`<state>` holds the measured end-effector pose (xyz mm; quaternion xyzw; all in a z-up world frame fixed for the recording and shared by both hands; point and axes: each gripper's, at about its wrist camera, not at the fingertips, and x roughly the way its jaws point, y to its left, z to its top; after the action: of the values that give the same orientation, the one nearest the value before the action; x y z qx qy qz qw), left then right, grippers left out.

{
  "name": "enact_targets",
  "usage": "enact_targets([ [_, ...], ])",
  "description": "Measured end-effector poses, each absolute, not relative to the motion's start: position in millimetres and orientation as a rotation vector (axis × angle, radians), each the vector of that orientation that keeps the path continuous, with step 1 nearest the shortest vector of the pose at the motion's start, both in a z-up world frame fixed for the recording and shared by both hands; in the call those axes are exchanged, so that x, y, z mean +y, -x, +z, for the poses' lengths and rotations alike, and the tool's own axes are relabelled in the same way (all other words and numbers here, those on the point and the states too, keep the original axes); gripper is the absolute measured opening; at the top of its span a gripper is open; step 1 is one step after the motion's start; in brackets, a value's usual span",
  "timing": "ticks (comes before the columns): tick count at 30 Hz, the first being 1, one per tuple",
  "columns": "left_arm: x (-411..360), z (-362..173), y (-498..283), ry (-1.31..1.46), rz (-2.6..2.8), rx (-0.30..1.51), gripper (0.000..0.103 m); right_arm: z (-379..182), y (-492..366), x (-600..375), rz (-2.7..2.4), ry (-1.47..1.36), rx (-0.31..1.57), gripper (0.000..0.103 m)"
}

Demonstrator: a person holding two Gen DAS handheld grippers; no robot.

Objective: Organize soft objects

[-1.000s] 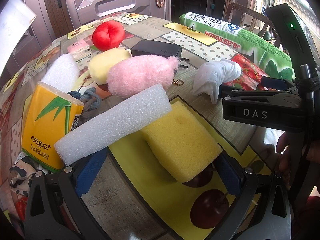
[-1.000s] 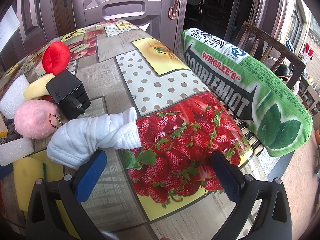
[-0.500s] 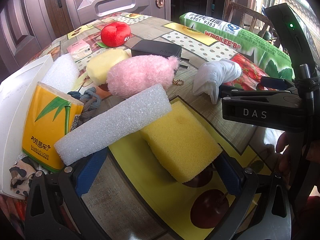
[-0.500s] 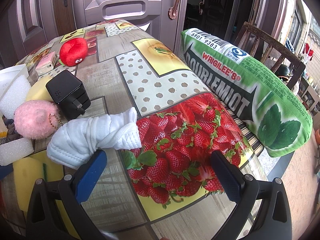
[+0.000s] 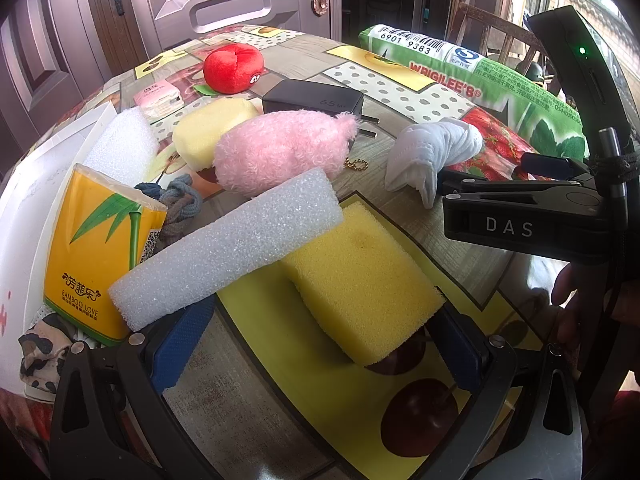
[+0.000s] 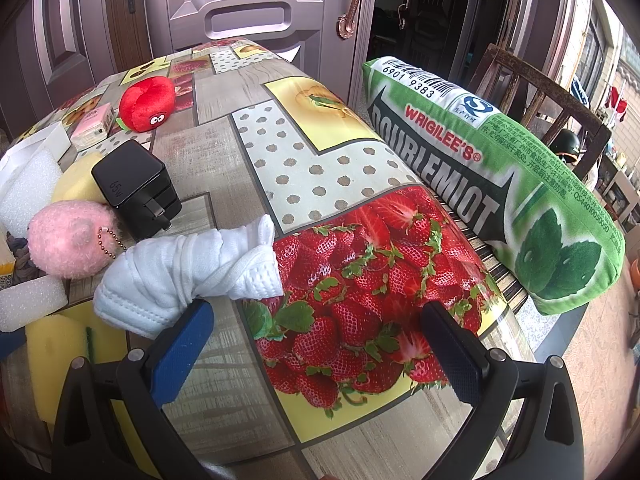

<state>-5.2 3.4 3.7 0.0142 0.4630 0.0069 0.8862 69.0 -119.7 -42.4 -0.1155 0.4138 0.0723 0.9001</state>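
Left claw (image 5: 320,344): the jaws are being held wide apart, low over the worktop, with nothing gripped; the near corner of the yellow sponge (image 5: 360,276) is lying between the two pads.
Right claw (image 6: 316,344): the jaws are being held wide apart and empty; the rolled white cloth (image 6: 188,276) is lying just ahead of the left pad, touching or almost touching it.
Soft objects: a white foam bar (image 5: 228,248) is resting across the far-left end of the sponge, ahead of the left claw; a pink plush (image 5: 284,152) is lying beyond the bar, and a red plush (image 5: 232,68) is sitting farther off.
Other items: a yellow tissue pack (image 5: 92,252) is standing to the left of the left claw; a black charger (image 6: 136,188) is sitting beyond the white cloth.
Worktop (image 6: 304,148): it is being covered by a patchwork cloth printed with strawberries, dots and wood grain.
Room: a green pillow (image 6: 500,184) is lying to the right of the right claw, at the worktop's edge, against a wooden chair (image 6: 552,92); a panelled door (image 6: 240,4) is standing behind the worktop.
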Motion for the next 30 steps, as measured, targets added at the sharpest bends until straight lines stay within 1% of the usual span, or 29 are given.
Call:
enact_targets([
  [11,3,4,5,-0.029,0.014,0.963,0.102,-43,-68,-118,0.154,0.235,0.858,0.103],
  [15,3,4,5,-0.029,0.014,0.963,0.102,-42,-63,-111,0.225,0.279,0.870,0.103],
  [20,0,1,0,-0.029,0.014,0.963,0.102,-36,-46,-128,0.299,0.264,0.904,0.103],
  [24,0,1,0,-0.029,0.014,0.963,0.102,-19,-23,-133,0.347,0.286,0.781,0.103],
  [30,-1,1,0,-0.030,0.013,0.963,0.102,32,-10,-145,0.379,0.229,0.619,0.103],
])
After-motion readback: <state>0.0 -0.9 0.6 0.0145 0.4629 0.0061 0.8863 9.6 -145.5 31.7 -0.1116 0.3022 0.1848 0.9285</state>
